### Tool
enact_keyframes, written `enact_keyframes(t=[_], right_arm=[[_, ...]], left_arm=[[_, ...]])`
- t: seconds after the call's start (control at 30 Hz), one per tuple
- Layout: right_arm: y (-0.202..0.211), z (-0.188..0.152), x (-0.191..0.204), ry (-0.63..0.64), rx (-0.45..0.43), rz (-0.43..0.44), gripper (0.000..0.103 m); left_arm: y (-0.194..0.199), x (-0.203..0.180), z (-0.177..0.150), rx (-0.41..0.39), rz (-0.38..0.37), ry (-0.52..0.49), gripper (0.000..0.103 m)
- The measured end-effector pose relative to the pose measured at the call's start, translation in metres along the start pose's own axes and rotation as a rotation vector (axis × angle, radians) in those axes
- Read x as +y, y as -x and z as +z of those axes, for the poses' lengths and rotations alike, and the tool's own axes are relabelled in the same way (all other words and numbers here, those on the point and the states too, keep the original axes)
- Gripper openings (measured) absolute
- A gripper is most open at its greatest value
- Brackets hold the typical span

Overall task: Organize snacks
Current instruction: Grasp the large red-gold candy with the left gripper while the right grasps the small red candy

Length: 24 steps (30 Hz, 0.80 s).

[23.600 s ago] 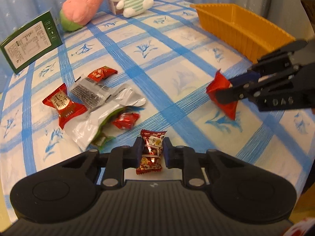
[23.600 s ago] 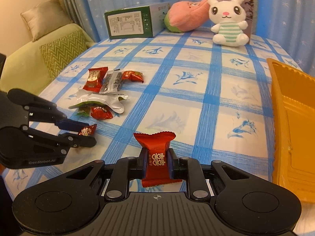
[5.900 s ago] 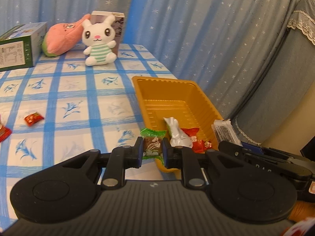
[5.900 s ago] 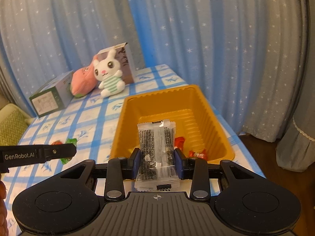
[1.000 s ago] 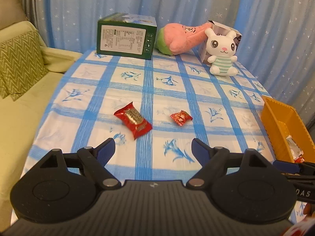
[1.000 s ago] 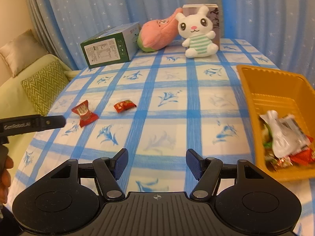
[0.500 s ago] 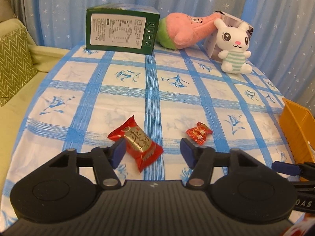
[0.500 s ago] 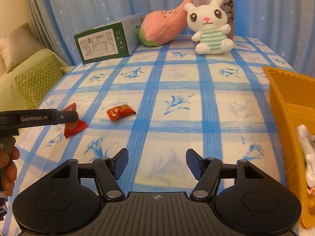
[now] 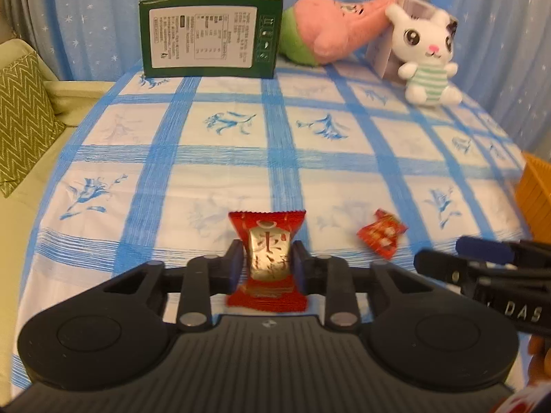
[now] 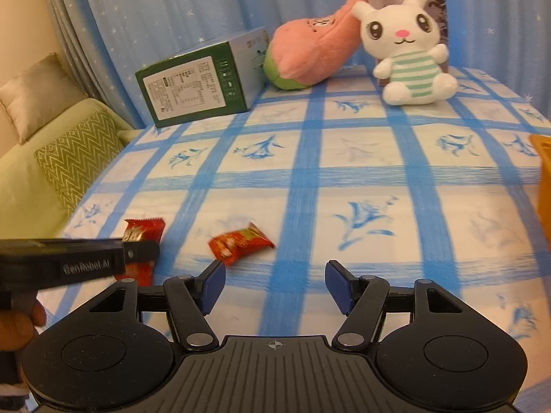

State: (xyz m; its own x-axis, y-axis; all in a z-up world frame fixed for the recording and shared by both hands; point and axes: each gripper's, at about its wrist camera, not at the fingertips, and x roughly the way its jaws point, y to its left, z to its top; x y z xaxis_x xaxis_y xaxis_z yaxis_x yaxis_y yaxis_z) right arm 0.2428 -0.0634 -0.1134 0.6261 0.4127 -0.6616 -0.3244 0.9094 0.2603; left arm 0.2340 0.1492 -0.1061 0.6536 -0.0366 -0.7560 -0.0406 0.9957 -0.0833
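A red and gold snack packet (image 9: 267,222) stands between the pads of my left gripper (image 9: 267,263), whose jaws are closing and pressing on its sides, low over the blue checked tablecloth (image 9: 220,158). From the right wrist view the same packet (image 10: 143,229) shows behind the left gripper (image 10: 137,251). A small red candy (image 10: 239,242) lies on the cloth just ahead and left of my right gripper (image 10: 275,284), which is open and holds nothing. The candy (image 9: 381,233) lies close to the right gripper (image 9: 440,253) in the left wrist view.
An orange tray (image 9: 537,186) sits at the right edge of the table. At the back stand a green box (image 9: 210,38), a pink plush (image 9: 327,34) and a white bunny plush (image 9: 425,58). A sofa with a zigzag cushion (image 9: 20,120) borders the table's left edge.
My left gripper moved down and forward over the red and gold packet and closed its jaws onto it. The right gripper came closer to the small red candy, still open.
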Motion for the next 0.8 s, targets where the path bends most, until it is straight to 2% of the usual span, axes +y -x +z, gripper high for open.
enact_keyframes(t=[0.23, 0.37, 0.43, 0.5, 0.67, 0.8], right_arm=[[-0.021, 0.009, 0.011, -0.090, 0.015, 0.072, 0.064], [-0.034, 0.014, 0.014, -0.134, 0.024, 0.071, 0.052], [-0.039, 0.018, 0.016, -0.127, 0.013, 0.050, 0.050], [-0.043, 0.020, 0.021, -0.101, 0.009, 0.027, 0.046], [-0.048, 0.014, 0.041, 0.106, 0.011, -0.073, 0.025], [-0.042, 0.000, 0.045, 0.227, -0.011, -0.105, 0.022]], left_arm=[[0.009, 0.016, 0.005, -0.017, 0.004, 0.049, 0.022], [0.010, 0.018, 0.006, -0.021, -0.002, 0.060, 0.022], [0.011, 0.019, 0.006, -0.023, -0.005, 0.064, 0.022], [0.012, 0.019, 0.007, -0.025, -0.008, 0.068, 0.022], [0.013, 0.018, 0.006, -0.018, -0.023, 0.067, 0.022], [0.012, 0.014, 0.005, -0.010, -0.043, 0.052, 0.022]])
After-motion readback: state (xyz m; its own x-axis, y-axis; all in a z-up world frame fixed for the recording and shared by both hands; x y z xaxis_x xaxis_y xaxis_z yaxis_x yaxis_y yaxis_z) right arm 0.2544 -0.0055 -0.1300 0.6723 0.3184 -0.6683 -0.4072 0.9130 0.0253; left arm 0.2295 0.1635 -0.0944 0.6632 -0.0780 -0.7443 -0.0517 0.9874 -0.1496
